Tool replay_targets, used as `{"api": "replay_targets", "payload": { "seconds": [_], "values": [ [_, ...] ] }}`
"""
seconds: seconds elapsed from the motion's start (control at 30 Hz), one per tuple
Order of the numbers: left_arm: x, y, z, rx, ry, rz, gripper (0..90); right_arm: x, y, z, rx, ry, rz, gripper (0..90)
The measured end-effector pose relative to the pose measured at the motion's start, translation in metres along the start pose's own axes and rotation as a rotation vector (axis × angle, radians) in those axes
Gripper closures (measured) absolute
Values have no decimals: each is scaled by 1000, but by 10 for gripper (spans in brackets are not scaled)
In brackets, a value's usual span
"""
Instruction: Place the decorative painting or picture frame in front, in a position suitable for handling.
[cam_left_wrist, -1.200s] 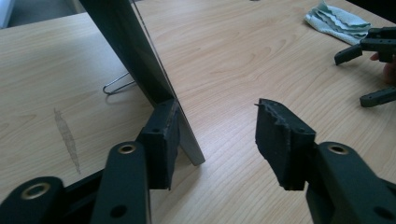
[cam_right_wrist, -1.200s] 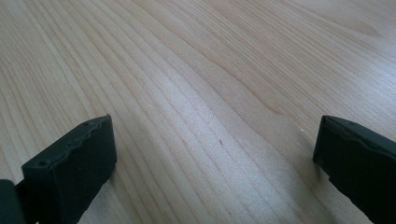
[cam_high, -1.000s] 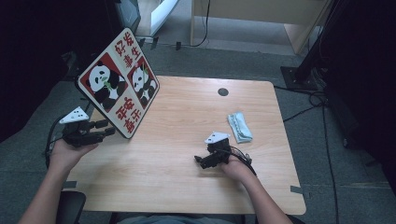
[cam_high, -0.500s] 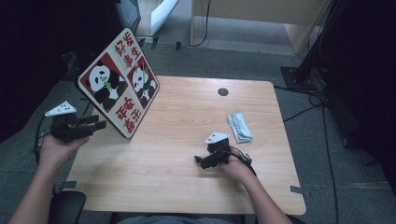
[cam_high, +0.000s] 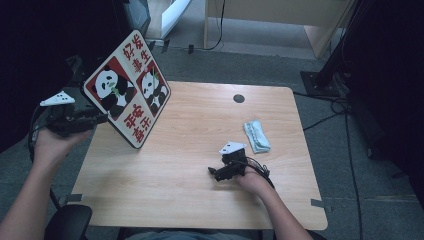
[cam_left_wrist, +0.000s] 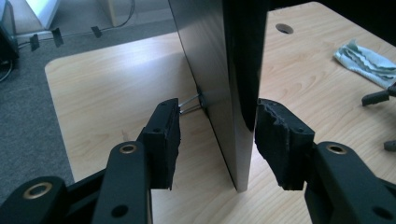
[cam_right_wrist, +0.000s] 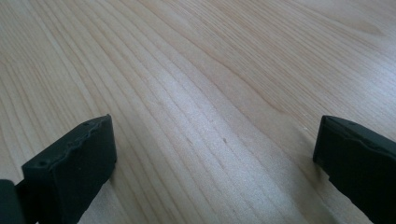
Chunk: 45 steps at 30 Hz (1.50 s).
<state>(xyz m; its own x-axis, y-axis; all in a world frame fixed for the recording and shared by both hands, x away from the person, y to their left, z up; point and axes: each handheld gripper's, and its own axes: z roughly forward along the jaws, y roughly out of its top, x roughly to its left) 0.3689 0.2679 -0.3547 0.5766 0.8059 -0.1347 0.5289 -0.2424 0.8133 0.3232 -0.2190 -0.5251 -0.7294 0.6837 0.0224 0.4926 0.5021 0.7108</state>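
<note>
A sign board (cam_high: 127, 97) with two pandas and red characters stands tilted on the table's left part. Off the table's left edge a hand holds my left gripper (cam_high: 97, 119) level, its tips at the board's left edge. In the left gripper view the board (cam_left_wrist: 219, 93) is edge-on between the open jaws of the left gripper (cam_left_wrist: 217, 107). The left pad (cam_left_wrist: 163, 135) stands clear of the board's grey back, and the right pad (cam_left_wrist: 280, 140) is close beside its dark front. My right gripper (cam_high: 216, 174) rests on the table near the front right, open (cam_right_wrist: 212, 126) over bare wood.
A folded pale green cloth (cam_high: 256, 136) lies to the right of the right gripper. A round cable hole (cam_high: 239, 98) sits near the far edge of the wooden table (cam_high: 190, 200). A small wire clip (cam_left_wrist: 191, 102) sticks out of the board's back. Cables and dark stands line the floor at the right.
The left hand and its gripper have moved left and up, out past the table's left edge. The board stays in place. The right hand has not moved.
</note>
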Motion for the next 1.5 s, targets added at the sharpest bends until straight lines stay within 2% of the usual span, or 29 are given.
{"api": "replay_targets", "payload": {
  "seconds": [0.27,0.33,0.37,0.63,0.67,0.8,1.27,1.5],
  "values": [
    [1,24,-3,3,-8,7,503,0,0,0,-4,-2,-3,0],
    [1,34,-4,-3,-10,-2,504,0,0,0,-4,-2,-5,0],
    [1,34,-4,-3,-10,-2,504,0,0,0,-4,-2,-3,0],
    [1,64,-2,16,6,27,506,1,0,0,-1,3,-2,0],
    [1,64,-2,16,6,27,506,1,0,0,-1,3,-2,0],
    [2,80,3,24,3,29,506,1,0,0,-1,3,-2,0],
    [13,117,12,69,19,30,515,5,-1,-1,-2,8,-13,0],
    [18,130,16,86,24,19,503,7,-3,-2,-2,9,-11,0]
  ]
}}
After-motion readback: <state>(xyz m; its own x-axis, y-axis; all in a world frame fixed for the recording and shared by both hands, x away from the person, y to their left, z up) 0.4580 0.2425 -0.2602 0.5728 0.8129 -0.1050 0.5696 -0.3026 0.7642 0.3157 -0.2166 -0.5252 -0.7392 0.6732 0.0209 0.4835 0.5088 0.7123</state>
